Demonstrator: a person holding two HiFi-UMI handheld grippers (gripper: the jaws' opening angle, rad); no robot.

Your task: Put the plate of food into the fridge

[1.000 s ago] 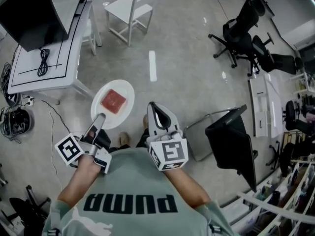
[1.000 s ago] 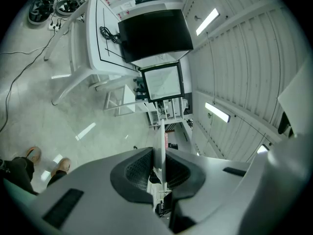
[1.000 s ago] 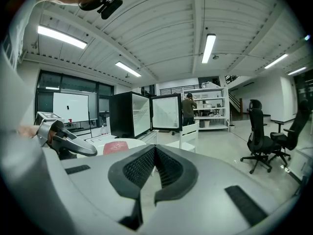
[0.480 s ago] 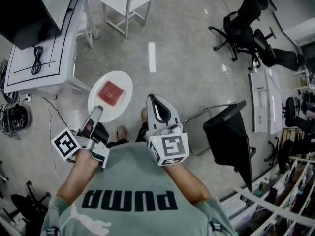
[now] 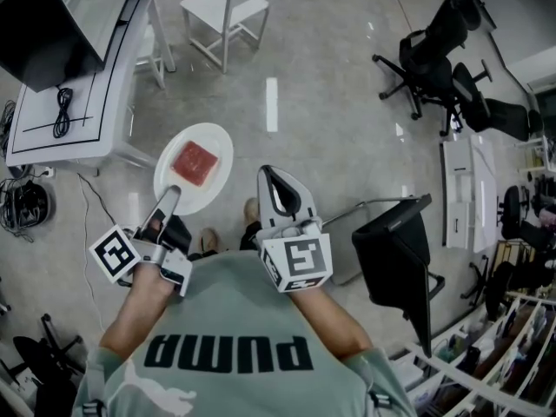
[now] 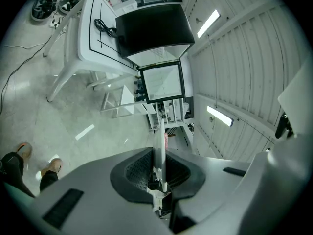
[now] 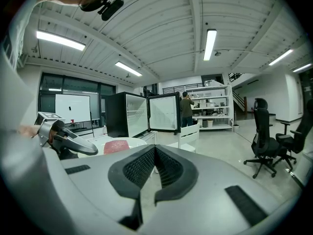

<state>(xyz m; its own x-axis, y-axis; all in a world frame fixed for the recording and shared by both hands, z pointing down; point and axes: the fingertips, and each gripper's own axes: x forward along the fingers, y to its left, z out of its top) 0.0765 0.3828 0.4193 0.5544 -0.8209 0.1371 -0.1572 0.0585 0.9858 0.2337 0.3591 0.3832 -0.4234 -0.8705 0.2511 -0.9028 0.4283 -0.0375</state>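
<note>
A white plate (image 5: pixel 207 195) carrying a red slab of food (image 5: pixel 195 162) is held level over the floor, in front of my body. My left gripper (image 5: pixel 168 200) is shut on the plate's near rim. In the left gripper view the plate (image 6: pixel 160 148) shows edge-on, pinched between the pads of my left gripper (image 6: pixel 159 173). My right gripper (image 5: pixel 273 179) hovers beside the plate on its right, shut with nothing in it. The black fridge (image 7: pixel 122 114) stands ahead on a white table (image 5: pixel 104 102) with its door open. From above, the fridge (image 5: pixel 43 29) sits at the top left.
A black cable (image 5: pixel 61 111) lies on the table beside the fridge. A white chair (image 5: pixel 228 11) stands past the table. Black office chairs (image 5: pixel 434 55) are at the far right, and a dark tilted panel on a frame (image 5: pixel 395 259) is close on my right. A person (image 7: pixel 186 110) stands by shelves.
The view has shifted a little as the person steps forward; table and fridge sit slightly nearer the left edge. Both grippers keep their hold and pose.
</note>
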